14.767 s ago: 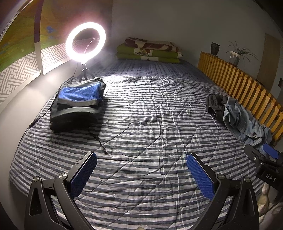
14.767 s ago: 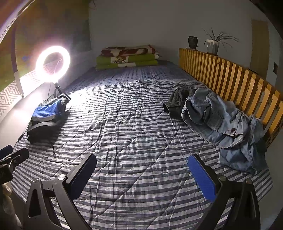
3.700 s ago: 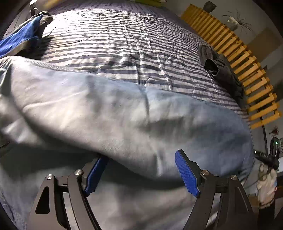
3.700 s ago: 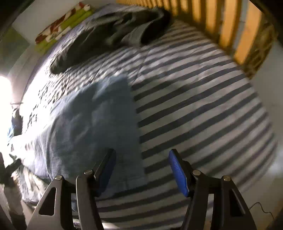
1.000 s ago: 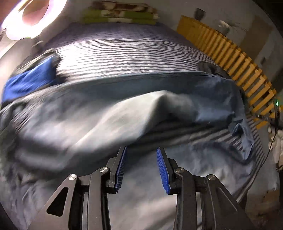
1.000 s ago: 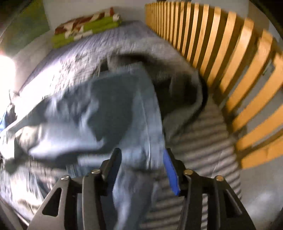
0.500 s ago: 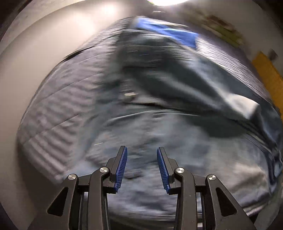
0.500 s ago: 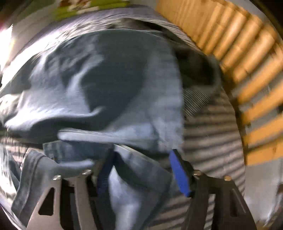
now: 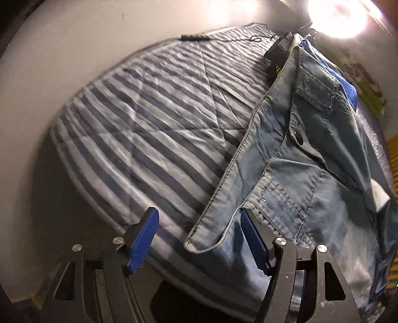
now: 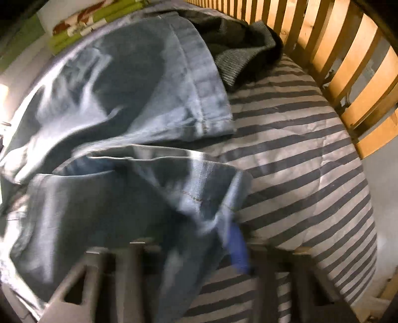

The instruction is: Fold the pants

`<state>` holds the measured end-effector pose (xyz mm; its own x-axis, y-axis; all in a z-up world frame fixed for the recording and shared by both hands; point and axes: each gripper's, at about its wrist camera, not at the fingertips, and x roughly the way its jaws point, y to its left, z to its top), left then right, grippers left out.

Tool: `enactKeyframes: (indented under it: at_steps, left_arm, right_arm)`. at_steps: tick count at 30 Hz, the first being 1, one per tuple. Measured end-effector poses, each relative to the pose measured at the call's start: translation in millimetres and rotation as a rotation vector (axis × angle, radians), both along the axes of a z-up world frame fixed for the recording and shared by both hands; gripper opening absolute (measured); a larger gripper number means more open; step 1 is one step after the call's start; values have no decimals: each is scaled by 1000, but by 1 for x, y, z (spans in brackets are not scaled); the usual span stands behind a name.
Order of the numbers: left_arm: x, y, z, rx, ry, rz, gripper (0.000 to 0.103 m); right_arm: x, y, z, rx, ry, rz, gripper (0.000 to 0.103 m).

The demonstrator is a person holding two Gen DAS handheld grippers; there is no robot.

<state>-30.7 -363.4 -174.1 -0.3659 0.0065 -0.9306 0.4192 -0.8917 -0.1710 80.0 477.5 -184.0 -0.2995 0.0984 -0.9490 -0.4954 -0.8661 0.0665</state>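
Note:
Light blue jeans (image 9: 298, 154) lie spread on the striped bed (image 9: 154, 119), waistband and pockets toward me in the left wrist view. My left gripper (image 9: 199, 242) is open, and the waistband corner (image 9: 201, 236) lies loose between its blue pads (image 9: 144, 241). The right wrist view is blurred. In it the jeans' leg ends (image 10: 139, 104) lie crumpled, and one fold of denim (image 10: 149, 206) drapes over my right gripper (image 10: 194, 248). Only its right blue pad (image 10: 238, 248) shows; the left finger is hidden.
A ring light (image 9: 340, 17) glares beyond a folded stack with a blue garment (image 9: 345, 87). A dark grey garment (image 10: 243, 49) lies against the wooden slatted rail (image 10: 348, 62). Green folded bedding (image 10: 82, 22) sits at the far end. A cable (image 9: 196, 37) runs along the bed's left edge.
My left gripper has opened and let go of the waistband, which now rests on the bed. The jeans have settled flatter, and the denim now covers more of my right gripper.

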Motion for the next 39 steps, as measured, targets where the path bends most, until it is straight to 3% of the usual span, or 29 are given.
enactKeyframes:
  at_steps: [1,4,8,11,13,14,15,19,24,29,34,39]
  left_arm:
    - [-1,2,-2,13,6,-8,70]
    - [-6,16,-5,3,6,-70,36]
    - [-6,20,-1,-22,17,-87,36]
    - [-2,16,7,-21,36,-69,36]
    - [1,14,19,-35,71,-59,36]
    - [3,14,25,-34,93,-64,37]
    - [4,16,32,-23,118,-87,38]
    - [0,34,46,1,151,-225,38]
    - [-12,64,34,-19,107,-407,47]
    - [-17,62,9,-59,53,-453,53]
    - [-16,50,2,3,70,-457,56]
    - [-12,49,-5,30,68,-490,56]
  right_arm:
    - [2,-2,5,-1,13,-4,11]
    - [13,-10,34,55,69,-18,8]
    - [49,-6,88,188,131,-118,7]
    - [85,10,108,257,71,-228,9]
    - [92,11,99,252,-34,-210,13]
    - [92,7,95,286,-90,-191,25]
    - [91,6,96,318,-117,-192,29]
    - [71,-23,119,325,-57,-124,29]
    - [0,-127,158,215,108,153,30]
    - [-101,-278,173,73,216,495,33]
    - [-172,-449,165,46,247,839,37]
    - [-212,-579,135,-52,186,1024,39]
